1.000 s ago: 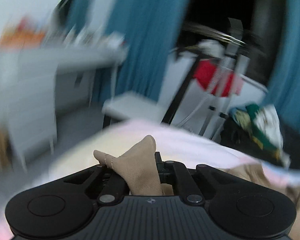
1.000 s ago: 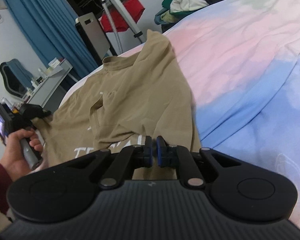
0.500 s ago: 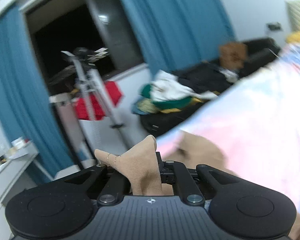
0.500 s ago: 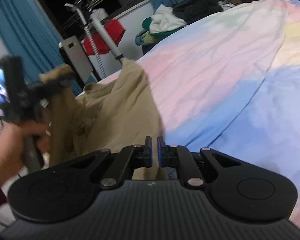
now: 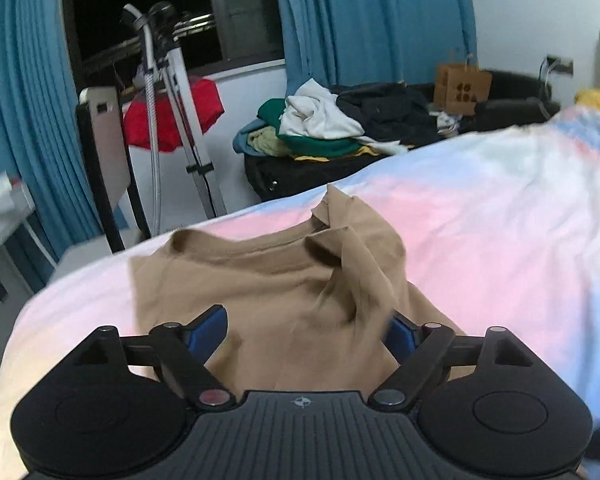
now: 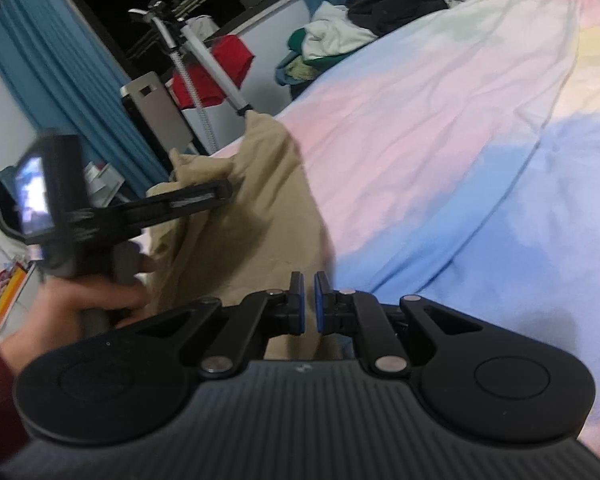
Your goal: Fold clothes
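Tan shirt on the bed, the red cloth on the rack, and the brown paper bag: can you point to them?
Tan shirt (image 5: 268, 280): left wrist view, on its flat chest.
Red cloth (image 5: 168, 116): left wrist view, on its middle.
Brown paper bag (image 5: 462, 90): left wrist view, on its printed front.

The shirt (image 5: 284, 280) lies on the bed (image 5: 500, 220), clothes pile (image 5: 324, 124) behind.

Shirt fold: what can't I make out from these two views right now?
- Shirt near hem: left view, hidden behind the left gripper body.
- Shirt's left side: right view, covered by the blurred left gripper and hand.
- Whether the right gripper pinches cloth: pads almost together, contact unclear.
- Printed text: not visible in either view.
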`<state>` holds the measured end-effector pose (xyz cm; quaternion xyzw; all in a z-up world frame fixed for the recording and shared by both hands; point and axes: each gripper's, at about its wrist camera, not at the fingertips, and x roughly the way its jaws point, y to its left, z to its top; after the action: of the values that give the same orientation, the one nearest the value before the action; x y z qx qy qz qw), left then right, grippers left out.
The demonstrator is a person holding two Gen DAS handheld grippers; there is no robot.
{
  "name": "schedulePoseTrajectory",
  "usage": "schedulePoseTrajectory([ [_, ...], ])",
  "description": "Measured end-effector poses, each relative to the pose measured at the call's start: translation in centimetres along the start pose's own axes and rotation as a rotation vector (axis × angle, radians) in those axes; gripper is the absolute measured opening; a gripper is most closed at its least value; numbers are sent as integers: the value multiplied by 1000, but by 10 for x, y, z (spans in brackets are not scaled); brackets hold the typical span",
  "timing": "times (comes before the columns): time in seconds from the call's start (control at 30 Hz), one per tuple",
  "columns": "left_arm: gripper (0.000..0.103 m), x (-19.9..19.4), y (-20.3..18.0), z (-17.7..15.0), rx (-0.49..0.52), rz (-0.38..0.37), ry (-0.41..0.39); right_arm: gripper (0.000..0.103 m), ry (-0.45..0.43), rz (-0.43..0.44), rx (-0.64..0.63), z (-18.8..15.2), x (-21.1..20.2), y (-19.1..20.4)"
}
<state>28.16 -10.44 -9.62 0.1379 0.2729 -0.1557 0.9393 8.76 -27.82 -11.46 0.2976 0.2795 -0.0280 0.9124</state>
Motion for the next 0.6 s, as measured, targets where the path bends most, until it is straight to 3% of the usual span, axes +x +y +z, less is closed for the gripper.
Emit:
schedulePoseTrajectory([
  [0.23,90,-139,69,-51,-256,-102,102,9,-39,28,-69,-2,-12,14],
  [0.33,90,-179,89,-92,-384,-117,236,9,-40,26,-74,-3,-19,16],
  [0.43,89,-198,101,-131,-501,-93,395,9,-21,40,-67,-4,-28,18],
  [0.6,85,-213,97,-172,-536,-74,570,9,11,74,-67,-17,-62,21],
])
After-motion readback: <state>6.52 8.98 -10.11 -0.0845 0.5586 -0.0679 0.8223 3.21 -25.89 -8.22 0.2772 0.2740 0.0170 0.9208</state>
